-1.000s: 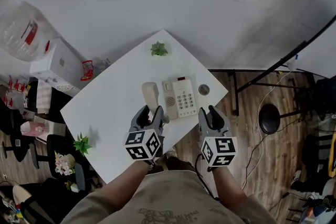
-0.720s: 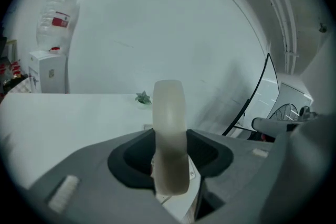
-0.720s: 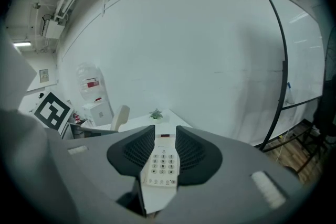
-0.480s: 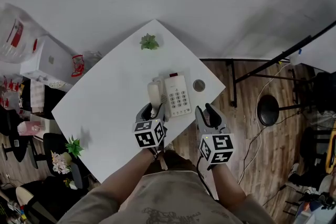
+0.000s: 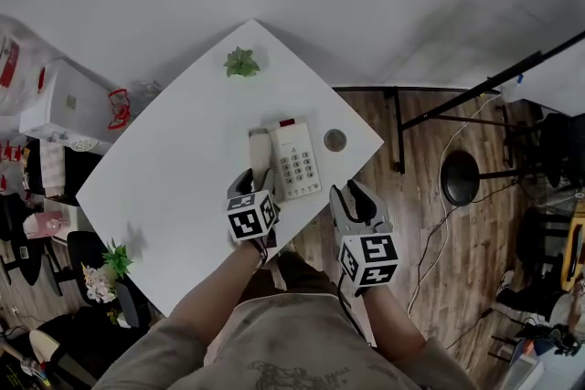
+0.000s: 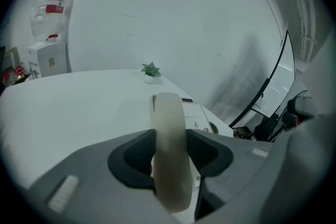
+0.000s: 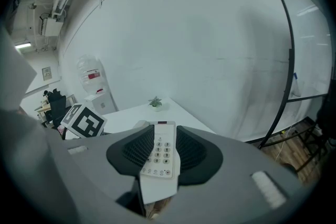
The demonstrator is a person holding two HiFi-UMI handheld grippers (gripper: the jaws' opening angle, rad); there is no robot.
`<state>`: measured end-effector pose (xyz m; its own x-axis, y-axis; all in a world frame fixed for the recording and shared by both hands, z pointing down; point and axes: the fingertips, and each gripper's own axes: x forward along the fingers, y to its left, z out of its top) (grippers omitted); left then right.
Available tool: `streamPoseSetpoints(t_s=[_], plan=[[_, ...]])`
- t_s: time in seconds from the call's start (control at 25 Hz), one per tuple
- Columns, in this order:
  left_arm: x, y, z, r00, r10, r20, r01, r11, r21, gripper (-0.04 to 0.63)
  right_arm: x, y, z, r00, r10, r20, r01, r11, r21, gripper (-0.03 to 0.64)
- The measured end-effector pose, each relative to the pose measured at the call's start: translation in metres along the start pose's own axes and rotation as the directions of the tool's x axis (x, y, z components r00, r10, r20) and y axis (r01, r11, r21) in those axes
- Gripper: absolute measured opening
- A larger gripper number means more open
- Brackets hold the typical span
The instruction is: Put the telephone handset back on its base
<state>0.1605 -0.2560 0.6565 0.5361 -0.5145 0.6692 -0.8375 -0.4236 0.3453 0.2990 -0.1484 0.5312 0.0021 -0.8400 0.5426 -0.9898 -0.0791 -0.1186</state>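
A cream telephone handset (image 5: 260, 151) lies lengthwise along the left side of the white phone base (image 5: 297, 162), over its cradle part, on the white table (image 5: 174, 178). My left gripper (image 5: 260, 186) holds the handset's near end; in the left gripper view the handset (image 6: 169, 134) fills the gap between both jaws, with the left gripper (image 6: 170, 152) shut on it. My right gripper (image 5: 352, 196) hovers off the table's near corner, open and empty. Between its jaws, the right gripper (image 7: 160, 153) view shows the base's keypad (image 7: 164, 152).
A small green plant (image 5: 242, 61) stands at the table's far corner and a round cable grommet (image 5: 335, 140) sits right of the base. A second plant (image 5: 116, 258), a water dispenser (image 5: 46, 110), a black stool (image 5: 460, 178) and a black frame (image 5: 457, 96) surround the table.
My left gripper has moved forward and closed on the handset's near end. The handset has shifted right, from apart from the base to lying along its left side. The right gripper stayed open.
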Motion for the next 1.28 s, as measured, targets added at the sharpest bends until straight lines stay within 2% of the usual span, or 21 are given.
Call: streamPoseSetpoints(t_s=[0.2,0.44,0.6,0.76,1.0,1.28], plan=[[0.010,-0.003,0.011,1.000,0.023,0.001,-0.023,0.999,-0.034,0.193,0.003,-0.005,-0.005,1.000,-0.007,-0.014,0.007,1.000,0.009,0.160],[0.013,-0.006,0.006,0.995,0.096,-0.014,-0.097,0.982,-0.161,0.192,0.006,-0.005,-0.009,1.000,-0.007,-0.024,0.007,1.000,0.017,0.161],[0.016,-0.009,0.008,0.994,0.109,-0.006,-0.108,0.976,-0.188,0.193,0.006,-0.007,-0.009,1.000,-0.007,-0.025,0.008,1.000,0.023,0.160],[0.016,-0.005,0.010,0.994,0.109,-0.002,-0.108,0.980,-0.164,0.195,0.008,-0.009,-0.010,1.000,-0.009,-0.029,0.009,1.000,0.024,0.158],[0.016,-0.006,0.005,0.993,0.106,-0.045,-0.109,0.992,-0.059,0.206,0.009,-0.006,-0.008,1.000,0.000,-0.028,0.001,1.000,0.024,0.156],[0.017,-0.007,0.005,0.994,0.086,-0.061,-0.087,0.996,-0.024,0.245,0.006,-0.003,-0.002,1.000,0.004,-0.019,-0.004,1.000,0.010,0.156]])
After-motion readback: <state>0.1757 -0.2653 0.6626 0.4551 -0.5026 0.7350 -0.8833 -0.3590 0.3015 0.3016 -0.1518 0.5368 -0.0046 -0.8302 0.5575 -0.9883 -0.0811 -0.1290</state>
